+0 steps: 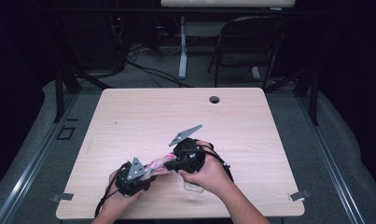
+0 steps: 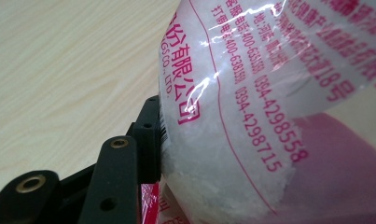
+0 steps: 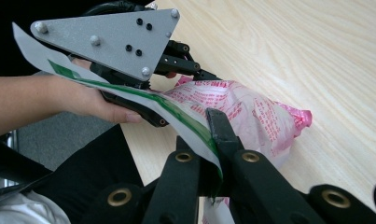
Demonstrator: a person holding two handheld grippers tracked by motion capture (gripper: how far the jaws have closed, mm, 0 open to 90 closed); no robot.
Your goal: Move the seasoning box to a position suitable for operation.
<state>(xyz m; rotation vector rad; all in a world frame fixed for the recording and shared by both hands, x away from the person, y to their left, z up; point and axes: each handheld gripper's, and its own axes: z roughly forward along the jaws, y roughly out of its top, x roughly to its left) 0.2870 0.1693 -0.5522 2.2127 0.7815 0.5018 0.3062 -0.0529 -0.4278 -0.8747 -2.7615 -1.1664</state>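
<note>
Low in the frame, above a wooden table (image 1: 129,116), a clear bag (image 2: 251,93) of white grains, printed pink "0394-4298558", is squeezed by the left gripper (image 1: 132,176). The right gripper (image 3: 213,154), jaws pressed together, pinches its green-edged flap (image 3: 143,93).

A: What kind of room is this? Looks nothing like somebody's house to me.

B: Pretty sure it's a lab or a recording studio setup. The light wood table (image 1: 251,135) stands alone on grey carpet (image 1: 344,168), with black curtains (image 1: 353,56) hanging all round so the edges are dark.

A: Yeah, and there are metal frame posts (image 1: 59,91) and rails on the floor (image 1: 31,163) beside the table.

B: Plus a tangle of cables (image 1: 143,65) on the floor at the back, the white leg of another desk (image 1: 183,46), and a black folding chair (image 1: 251,44) just parked there. The table has a cable hole (image 1: 214,99) too, office-desk style.

A: So a test rig space.
</note>
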